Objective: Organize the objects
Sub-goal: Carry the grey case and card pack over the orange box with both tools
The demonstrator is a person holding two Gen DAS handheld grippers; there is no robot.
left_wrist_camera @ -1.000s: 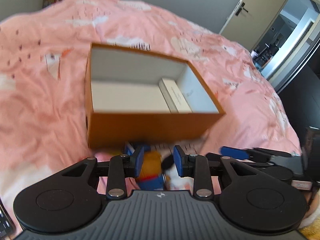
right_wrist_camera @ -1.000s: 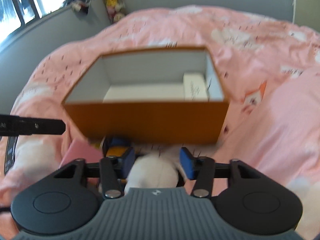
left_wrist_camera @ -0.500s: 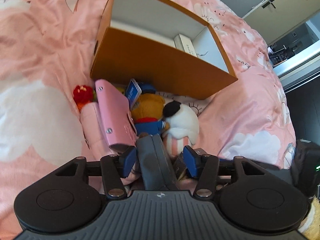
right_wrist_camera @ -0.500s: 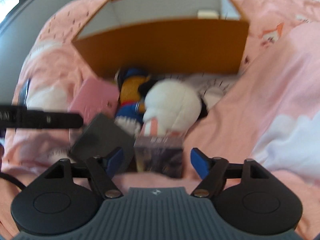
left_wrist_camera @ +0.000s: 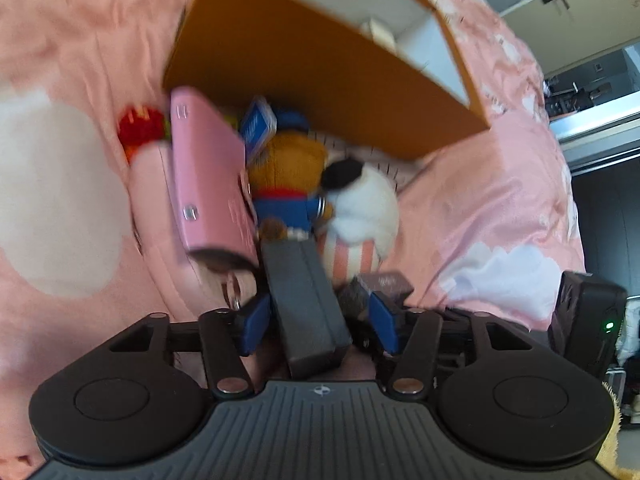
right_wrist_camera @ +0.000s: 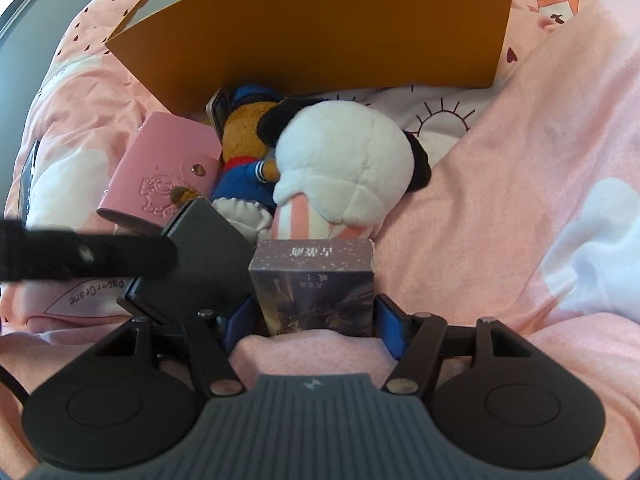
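Two targets low in each frame: dark grey case (left_wrist_camera: 308, 304) lying between the wide jaws of the left gripper (left_wrist_camera: 320, 326), long axis running away toward the orange box (left_wrist_camera: 320, 76) in the upper frame; purple card box (right_wrist_camera: 316, 284) standing between the wide jaws of the right gripper (right_wrist_camera: 314, 322), not clearly clamped yet. Beyond them, on the pink bed cover (right_wrist_camera: 520, 184), a white plush (right_wrist_camera: 340, 176), a bear plush (right_wrist_camera: 244, 136) and a pink wallet (right_wrist_camera: 160, 172). Probably closing next, each on its own item.

Left gripper (left_wrist_camera: 320, 326) open around dark case (left_wrist_camera: 306, 304).
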